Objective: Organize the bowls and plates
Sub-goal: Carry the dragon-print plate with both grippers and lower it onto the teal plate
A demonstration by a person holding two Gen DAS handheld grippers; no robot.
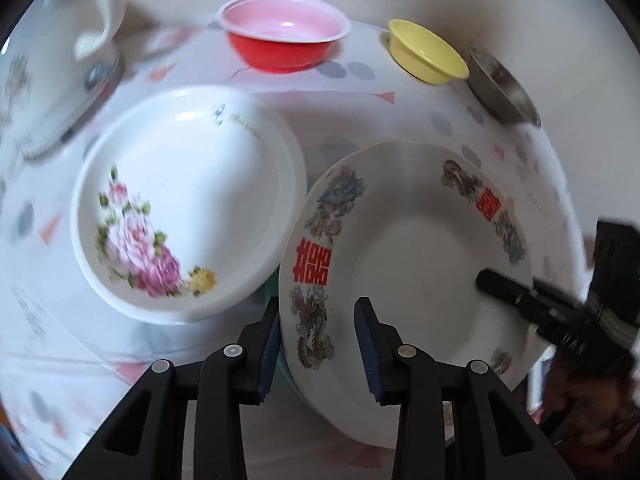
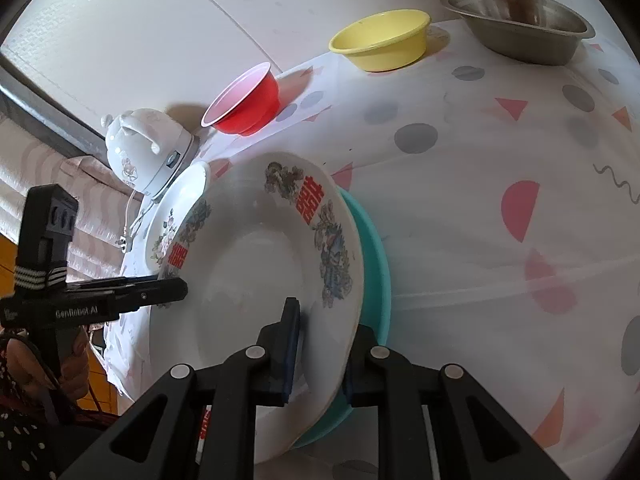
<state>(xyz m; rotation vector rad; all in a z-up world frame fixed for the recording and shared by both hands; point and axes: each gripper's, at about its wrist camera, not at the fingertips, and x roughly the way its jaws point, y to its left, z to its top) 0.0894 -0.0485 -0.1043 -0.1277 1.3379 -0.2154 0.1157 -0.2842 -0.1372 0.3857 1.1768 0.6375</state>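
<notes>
Glazed dragon-print plate (image 2: 256, 280): stiff, slick, breakable; take it at the rim. Right gripper (image 2: 320, 344) pinches rim narrowly; left gripper (image 1: 316, 344) straddles rim, pads apart.

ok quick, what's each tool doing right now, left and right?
Left tool: open, straddling the dragon plate rim, pads not pressing.
Right tool: shut on the dragon plate's rim, which lies over a teal plate.
</notes>
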